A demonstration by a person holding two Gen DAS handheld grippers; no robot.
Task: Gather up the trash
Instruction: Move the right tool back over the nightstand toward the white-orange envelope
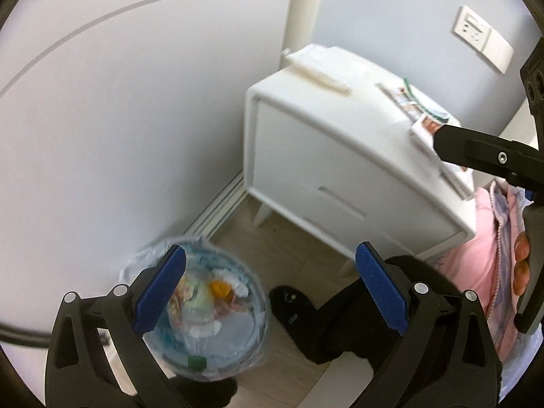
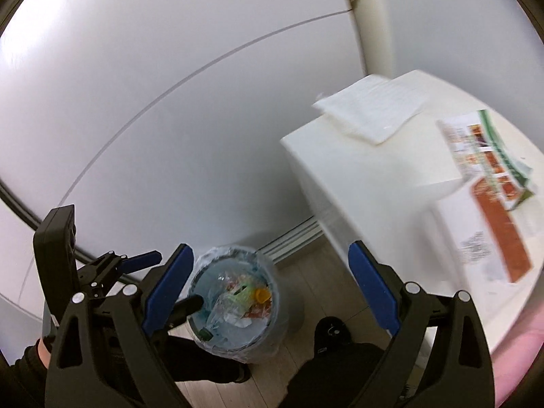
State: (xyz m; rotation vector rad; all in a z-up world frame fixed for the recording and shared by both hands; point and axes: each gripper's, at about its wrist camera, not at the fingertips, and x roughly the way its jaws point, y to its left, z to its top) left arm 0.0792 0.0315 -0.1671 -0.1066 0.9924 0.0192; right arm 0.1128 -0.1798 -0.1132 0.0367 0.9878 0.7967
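Note:
A round bin (image 1: 217,319) lined with a clear bag stands on the floor by the wall; it holds wrappers, an orange cap and a green piece. It also shows in the right wrist view (image 2: 238,302). My left gripper (image 1: 268,289) is open and empty, above the bin and to its right. My right gripper (image 2: 268,289) is open and empty, above the bin's right side. The left gripper shows at the left of the right wrist view (image 2: 136,261). Leaflets (image 2: 489,183) and a white folded sheet (image 2: 370,112) lie on the white nightstand (image 2: 374,183).
The nightstand (image 1: 340,156) stands right of the bin, against the wall. A black shoe (image 1: 292,306) and the person's dark trouser leg (image 1: 343,333) are on the wooden floor by the bin. Pink bedding (image 1: 482,258) lies at the right. A wall socket (image 1: 476,34) is above the nightstand.

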